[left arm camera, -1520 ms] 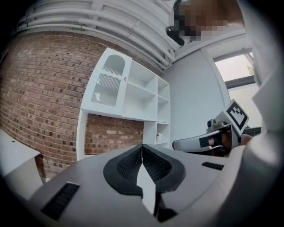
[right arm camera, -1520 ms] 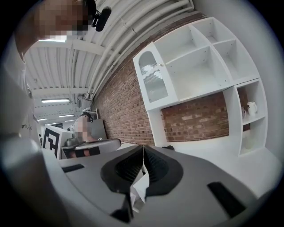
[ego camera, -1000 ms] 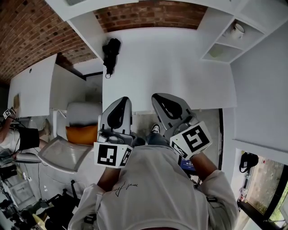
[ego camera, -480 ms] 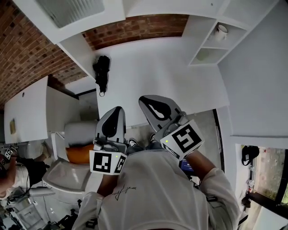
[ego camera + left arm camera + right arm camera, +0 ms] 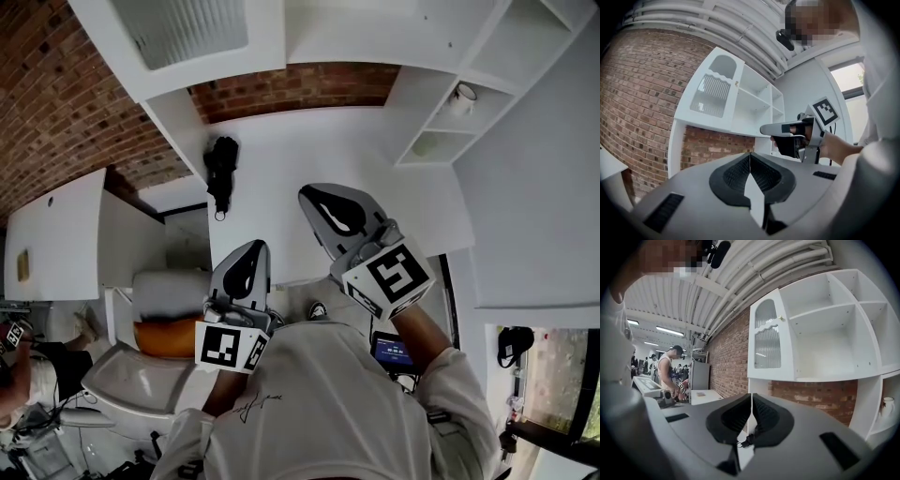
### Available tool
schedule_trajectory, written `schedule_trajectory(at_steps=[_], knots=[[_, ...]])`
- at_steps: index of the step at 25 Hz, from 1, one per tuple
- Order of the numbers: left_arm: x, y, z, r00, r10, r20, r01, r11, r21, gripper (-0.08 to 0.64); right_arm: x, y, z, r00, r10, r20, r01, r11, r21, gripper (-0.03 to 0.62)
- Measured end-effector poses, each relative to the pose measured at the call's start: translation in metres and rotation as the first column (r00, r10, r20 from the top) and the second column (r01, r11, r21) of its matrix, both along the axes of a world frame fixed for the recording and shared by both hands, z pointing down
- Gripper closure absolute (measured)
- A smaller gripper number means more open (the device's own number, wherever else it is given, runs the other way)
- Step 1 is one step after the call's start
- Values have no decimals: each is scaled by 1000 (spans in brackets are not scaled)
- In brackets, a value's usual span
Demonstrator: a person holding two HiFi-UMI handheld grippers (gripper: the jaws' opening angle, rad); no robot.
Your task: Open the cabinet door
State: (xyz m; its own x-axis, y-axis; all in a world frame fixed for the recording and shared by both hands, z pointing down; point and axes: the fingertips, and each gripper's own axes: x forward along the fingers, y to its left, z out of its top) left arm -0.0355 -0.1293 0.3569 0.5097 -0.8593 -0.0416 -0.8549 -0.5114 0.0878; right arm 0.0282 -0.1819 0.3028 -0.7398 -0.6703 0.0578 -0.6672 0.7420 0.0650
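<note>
The white wall cabinet has a closed door [image 5: 187,37] with a ribbed glass pane at its left end, and open shelves [image 5: 525,47] to the right. The door [image 5: 767,336] and its small knob [image 5: 780,318] show ahead of and above my right gripper [image 5: 751,395]. That gripper is shut and empty, and short of the cabinet. My left gripper [image 5: 750,155], also shut and empty, sits lower and further back. From it I see the door [image 5: 714,89] and the right gripper [image 5: 787,129] held level at the right. In the head view the right gripper [image 5: 314,192] is over the white counter and the left gripper [image 5: 251,246] is at the counter's near edge.
A black device [image 5: 222,169] lies on the white counter [image 5: 309,141] under the cabinet. A cup [image 5: 460,97] stands on a lower shelf. A brick wall [image 5: 56,103] runs behind and to the left. A chair with an orange cushion [image 5: 169,333] and people [image 5: 670,369] are at the left.
My right gripper has risen and moved forward over the counter toward the cabinet. The head view has tilted up, bringing the glass door into sight. The left gripper has shifted only slightly.
</note>
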Motion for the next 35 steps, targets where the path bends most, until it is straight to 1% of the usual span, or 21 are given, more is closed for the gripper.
schedule_trajectory(at_steps=[8, 16, 20, 26, 29, 31, 33, 34, 35], knots=[[-8, -6, 10, 1000, -7, 3, 7, 1000, -27, 545, -6, -34, -16, 1000, 5, -28, -4, 1000, 19, 565], [-13, -7, 15, 1000, -1, -9, 0, 999, -44, 545, -9, -67, -23, 997, 44, -69, -40, 998, 55, 563], [-16, -7, 17, 1000, -7, -13, 6, 999, -52, 545, -7, -83, -30, 995, 63, -74, -57, 996, 76, 563], [-18, -7, 16, 1000, -16, -17, 15, 999, -47, 545, -2, -107, -45, 992, 88, -88, -77, 990, 115, 563], [-22, -6, 13, 999, -30, -26, 30, 999, -33, 545, -3, -117, -43, 989, 90, -121, -73, 987, 141, 563], [-25, -7, 13, 999, -40, -28, 39, 999, -32, 545, -3, -123, -40, 986, 92, -137, -73, 987, 141, 561], [-26, -8, 14, 999, -46, -27, 45, 998, -36, 545, -4, -131, -38, 986, 95, -133, -78, 989, 130, 542], [-26, -8, 15, 999, -47, -27, 46, 998, -37, 545, -5, -134, -37, 987, 96, -128, -81, 989, 122, 485], [-26, -8, 16, 998, -48, -28, 47, 998, -38, 545, -6, -137, -36, 988, 98, -122, -84, 990, 115, 463]])
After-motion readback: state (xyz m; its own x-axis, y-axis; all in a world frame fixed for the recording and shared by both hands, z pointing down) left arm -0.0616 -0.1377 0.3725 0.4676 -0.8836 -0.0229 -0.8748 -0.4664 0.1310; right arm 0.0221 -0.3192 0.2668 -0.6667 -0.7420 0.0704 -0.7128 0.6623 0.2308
